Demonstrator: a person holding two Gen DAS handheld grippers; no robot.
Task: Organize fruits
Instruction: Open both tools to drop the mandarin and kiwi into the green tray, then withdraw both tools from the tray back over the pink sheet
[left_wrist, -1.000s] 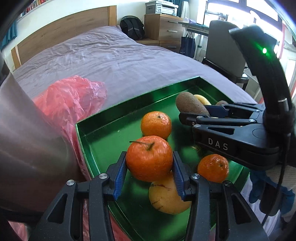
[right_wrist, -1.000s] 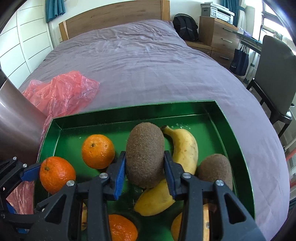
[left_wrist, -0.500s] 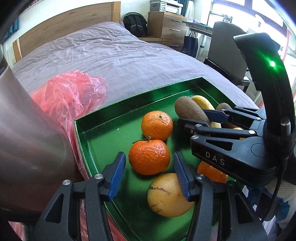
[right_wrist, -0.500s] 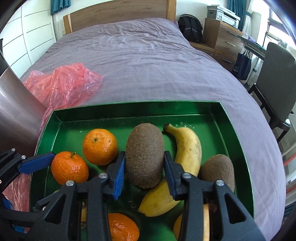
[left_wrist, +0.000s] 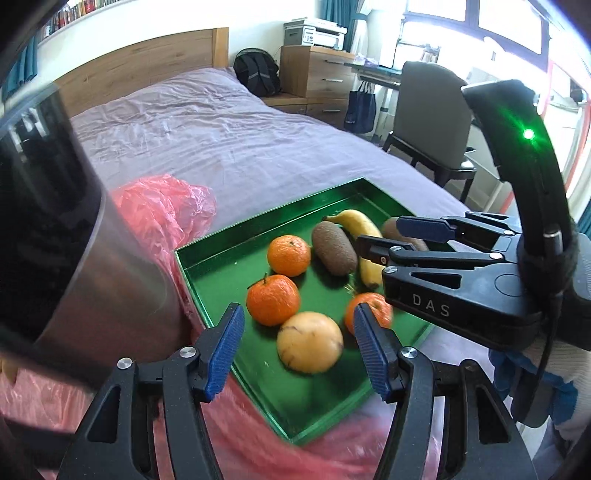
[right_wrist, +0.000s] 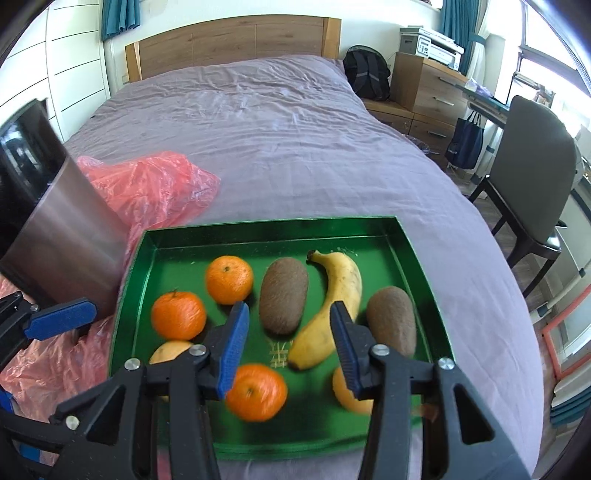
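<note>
A green tray (right_wrist: 413, 251) lies on the purple bed and holds three mandarins (right_wrist: 178, 314), a banana (right_wrist: 332, 306), two kiwis (right_wrist: 283, 295) and two yellow round fruits (left_wrist: 309, 341). My left gripper (left_wrist: 299, 347) is open and empty above the tray's near left part; the stemmed mandarin (left_wrist: 272, 299) lies just beyond its fingertips. My right gripper (right_wrist: 288, 343) is open and empty above the tray's near side, with the left kiwi and the banana just beyond it. It also shows in the left wrist view (left_wrist: 402, 236).
A crumpled red plastic bag (right_wrist: 155, 188) lies left of the tray and under its near edge. A metal bin (right_wrist: 62, 236) stands at the left. A chair (right_wrist: 532, 177), drawers and a backpack stand right of the bed.
My left gripper opened, let go of the stemmed mandarin in the tray and drew back. My right gripper opened, let go of the kiwi in the tray and drew back.
</note>
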